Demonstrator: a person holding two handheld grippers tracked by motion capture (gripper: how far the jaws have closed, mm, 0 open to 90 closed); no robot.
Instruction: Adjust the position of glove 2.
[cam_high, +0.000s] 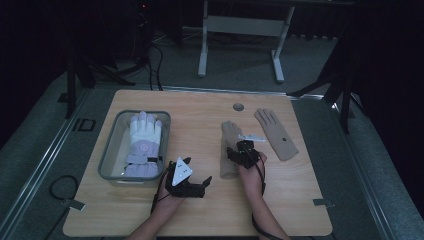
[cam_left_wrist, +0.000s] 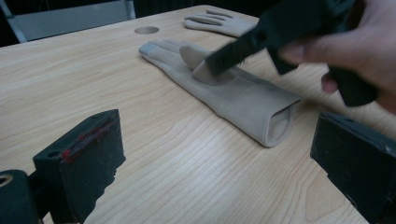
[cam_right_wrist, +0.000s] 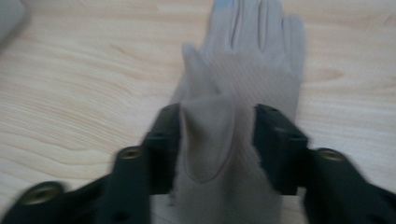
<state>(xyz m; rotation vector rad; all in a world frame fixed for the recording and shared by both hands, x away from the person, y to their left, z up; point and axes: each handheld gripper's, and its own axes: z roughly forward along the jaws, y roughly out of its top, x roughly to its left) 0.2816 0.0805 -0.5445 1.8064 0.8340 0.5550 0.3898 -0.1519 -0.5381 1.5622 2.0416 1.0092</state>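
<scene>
On the light wooden table (cam_high: 200, 115), a beige fabric glove (cam_high: 229, 145) lay flat near the middle, fingers pointing far, cuff toward the person. The right gripper (cam_right_wrist: 217, 135) sat over its palm, the jaws part-way closed on either side of the glove's raised thumb fold, touching the fabric. The left gripper (cam_left_wrist: 219, 163) rested near the table's near edge, left of that glove, its jaws spread wide with nothing between them. A second beige glove (cam_high: 276, 132) lay further right. A grey plastic bin (cam_high: 111, 150) at the left held a white and lilac padded glove (cam_high: 143, 142).
</scene>
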